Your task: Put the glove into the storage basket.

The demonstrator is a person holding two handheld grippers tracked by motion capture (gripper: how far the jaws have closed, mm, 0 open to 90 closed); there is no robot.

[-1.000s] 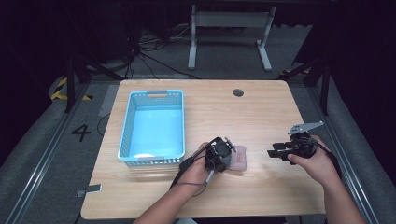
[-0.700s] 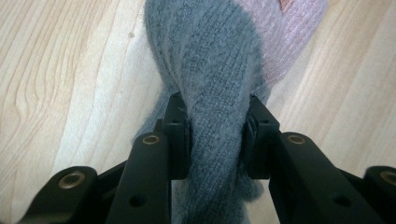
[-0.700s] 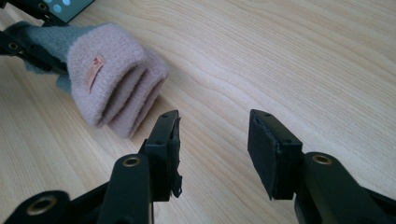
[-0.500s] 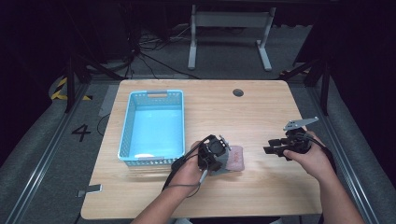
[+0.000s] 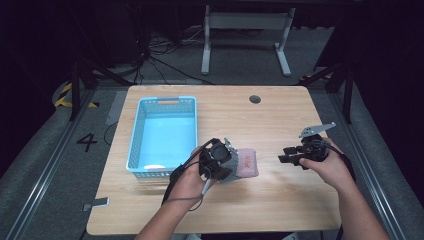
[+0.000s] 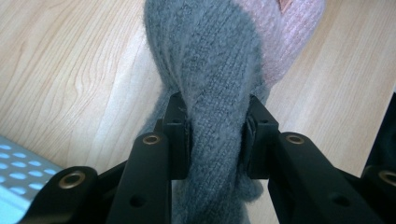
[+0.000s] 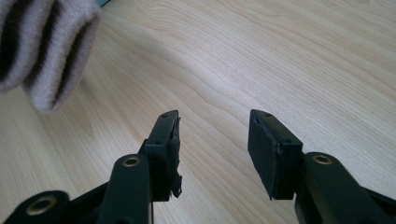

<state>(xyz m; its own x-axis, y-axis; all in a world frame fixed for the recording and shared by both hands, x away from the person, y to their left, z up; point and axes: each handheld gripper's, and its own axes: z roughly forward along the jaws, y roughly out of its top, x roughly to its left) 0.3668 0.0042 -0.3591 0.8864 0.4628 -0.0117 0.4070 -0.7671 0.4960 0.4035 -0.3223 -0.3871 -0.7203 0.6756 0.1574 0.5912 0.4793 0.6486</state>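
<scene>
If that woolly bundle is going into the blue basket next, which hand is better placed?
Left, probably: the left gripper already clamps the grey-and-pink knit bundle beside the blue basket; the right gripper is open, holding nothing.

We see bare worktop [image 5: 280, 205] between the two claws and across the far right half, open for passing. On the left the blue basket [image 5: 165, 135] blocks the way, with the knitted bundle [image 5: 247, 162] lying just beside its near right corner.

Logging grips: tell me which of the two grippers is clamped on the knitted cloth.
The left gripper: its jaws pinch the grey fold of the knitted cloth beside the blue basket. The right gripper is open over bare table.
</scene>
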